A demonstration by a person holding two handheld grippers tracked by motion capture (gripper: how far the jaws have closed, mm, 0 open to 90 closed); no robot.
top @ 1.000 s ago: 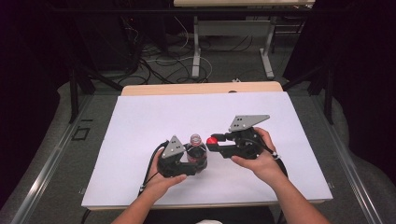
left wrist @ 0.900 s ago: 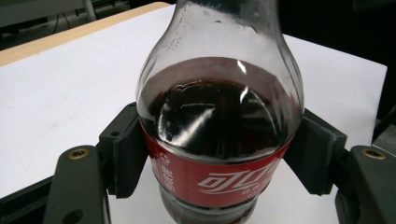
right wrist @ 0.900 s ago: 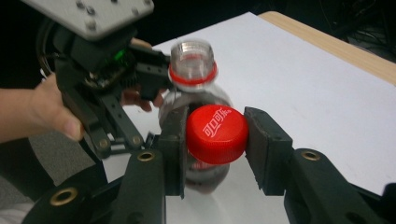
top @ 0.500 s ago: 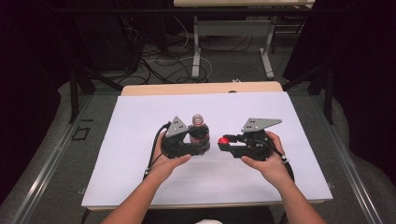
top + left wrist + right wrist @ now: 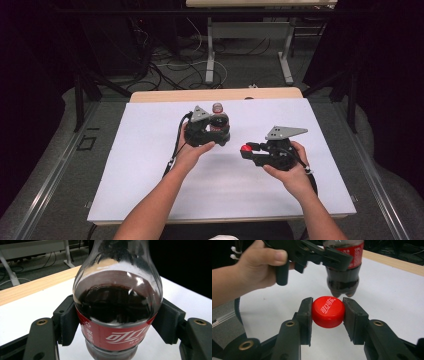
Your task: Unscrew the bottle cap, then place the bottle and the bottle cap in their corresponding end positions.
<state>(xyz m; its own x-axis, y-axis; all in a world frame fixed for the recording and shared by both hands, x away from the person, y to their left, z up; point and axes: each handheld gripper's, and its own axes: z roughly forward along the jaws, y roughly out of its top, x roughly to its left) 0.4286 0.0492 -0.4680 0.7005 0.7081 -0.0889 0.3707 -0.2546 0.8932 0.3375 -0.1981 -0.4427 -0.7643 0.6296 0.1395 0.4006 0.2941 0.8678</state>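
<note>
The left tongs [image 5: 220, 131], clamped on the cola bottle [image 5: 218, 120], are travelling toward 12 o'clock across the bench [image 5: 150, 165], from mid-bench to near the far edge. The right tongs [image 5: 246, 150], gripping the red cap [image 5: 246, 148], are drifting toward 3 o'clock. The gap between bottle and cap is widening, with the cap now sitting at the bottle's 4 o'clock.

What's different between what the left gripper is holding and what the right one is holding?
The left gripper clamps a cola bottle by its labelled body; the right gripper pinches only the small cap. The bottle is clear plastic with dark drink inside and stands upright; the cap is solid red and turned on its side. Both carry the same white lettering on red.
</note>
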